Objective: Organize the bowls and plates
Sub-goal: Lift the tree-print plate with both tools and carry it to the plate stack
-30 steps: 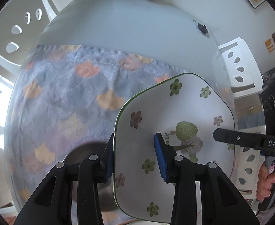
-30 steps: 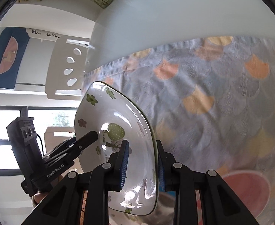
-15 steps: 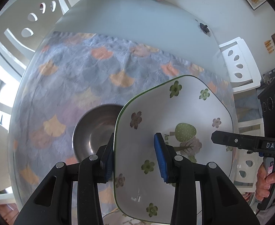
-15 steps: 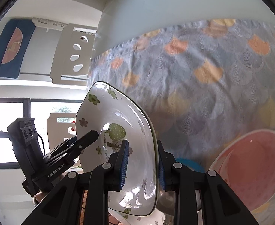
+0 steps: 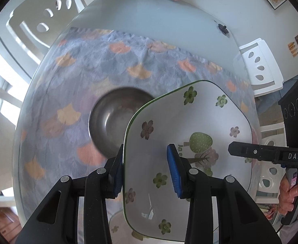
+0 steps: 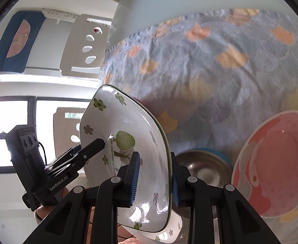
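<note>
— What do the grippers look like?
— The left gripper (image 5: 147,168) and the right gripper (image 6: 154,180) are matte black with blue ribbed pads (image 5: 174,170) and silver screws. One body reads "DAS", the other "GenRobot.AI".
— Any skin?
— A bare hand (image 5: 293,191) on the handle.

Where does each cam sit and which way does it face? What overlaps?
Left wrist: on the left tongs, looking down at the scalloped cloth and steel bowl; its blue pads clamp the floral plate; right tongs and the person's hand show at right.
Right wrist: on the right tongs, facing left across the cloth; pads clamp the floral plate; left tongs visible.
Shared: plate, steel bowl, cloth, each other's tongs.
</note>
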`<control>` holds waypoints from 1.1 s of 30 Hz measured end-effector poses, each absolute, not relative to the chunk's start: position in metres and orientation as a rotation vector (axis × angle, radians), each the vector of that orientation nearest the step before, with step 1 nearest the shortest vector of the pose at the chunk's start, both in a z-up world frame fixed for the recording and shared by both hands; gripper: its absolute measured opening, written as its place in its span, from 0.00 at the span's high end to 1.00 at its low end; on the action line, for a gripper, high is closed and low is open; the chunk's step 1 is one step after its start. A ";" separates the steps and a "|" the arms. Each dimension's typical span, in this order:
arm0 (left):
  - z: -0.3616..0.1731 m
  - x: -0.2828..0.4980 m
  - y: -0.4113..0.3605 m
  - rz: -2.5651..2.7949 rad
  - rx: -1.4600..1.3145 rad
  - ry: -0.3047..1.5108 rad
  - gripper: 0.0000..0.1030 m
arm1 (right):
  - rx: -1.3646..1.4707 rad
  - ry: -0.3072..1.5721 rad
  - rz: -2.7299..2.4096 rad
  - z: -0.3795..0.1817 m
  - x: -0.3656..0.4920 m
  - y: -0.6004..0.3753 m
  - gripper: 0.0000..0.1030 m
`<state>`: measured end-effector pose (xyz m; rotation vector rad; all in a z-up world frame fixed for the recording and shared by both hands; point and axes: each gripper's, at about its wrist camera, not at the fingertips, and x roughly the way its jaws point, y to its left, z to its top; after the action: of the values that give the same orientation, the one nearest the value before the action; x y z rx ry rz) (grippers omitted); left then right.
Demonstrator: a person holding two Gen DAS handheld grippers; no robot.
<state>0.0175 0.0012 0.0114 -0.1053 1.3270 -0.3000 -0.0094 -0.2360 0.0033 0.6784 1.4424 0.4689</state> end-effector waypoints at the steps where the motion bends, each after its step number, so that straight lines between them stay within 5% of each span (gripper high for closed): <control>1: 0.011 0.012 0.002 -0.294 -0.109 1.328 0.67 | 0.675 1.443 0.473 0.003 -0.013 -0.235 0.73; 33: -0.025 -0.089 0.045 -0.435 -0.005 1.391 0.67 | 0.771 1.476 0.360 -0.027 -0.151 -0.187 0.73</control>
<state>-0.0893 0.0447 -0.0246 -0.0048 1.3910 -0.4346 -0.1509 -0.1869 -0.0271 0.7715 1.4759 0.3597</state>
